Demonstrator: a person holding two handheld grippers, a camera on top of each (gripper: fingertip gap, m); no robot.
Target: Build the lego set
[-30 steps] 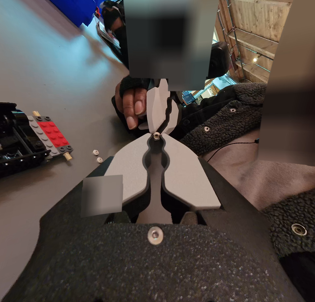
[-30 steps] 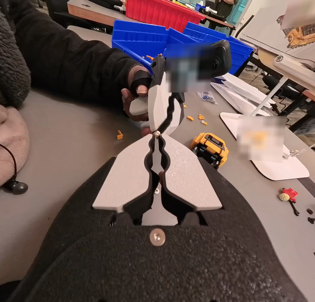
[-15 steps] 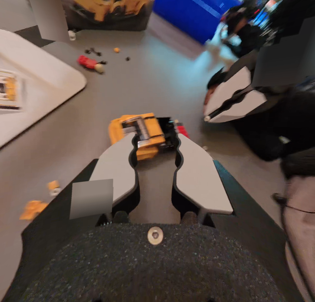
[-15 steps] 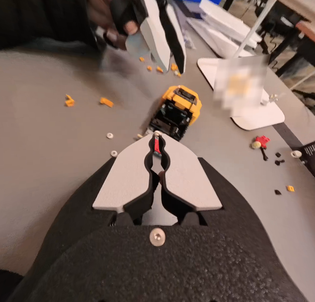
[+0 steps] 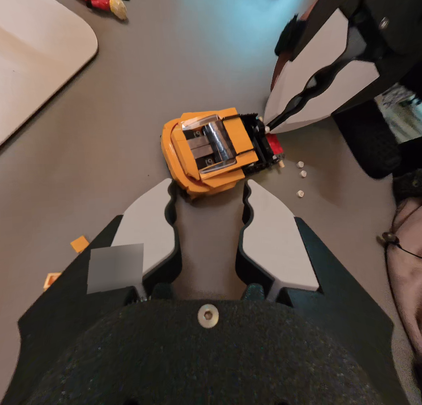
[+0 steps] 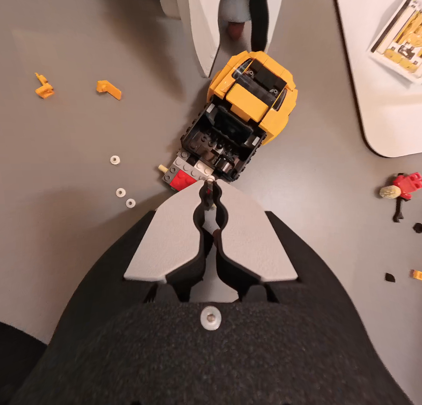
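Brick-built orange car (image 5: 205, 152) looks light and fragile; left gripper (image 5: 209, 184) gapes beside its nose, right gripper (image 6: 209, 182) pinches a small white stud (image 6: 210, 179) at its rear; sides seem the safest hold.

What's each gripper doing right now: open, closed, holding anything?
Left gripper: open, holding nothing; its fingers flank the nose of the yellow toy car.
Right gripper: closed on a small white round piece at the car's rear.

Loose orange pieces (image 6: 107, 89), white rings (image 6: 115, 160), perhaps a booklet (image 6: 398, 49).
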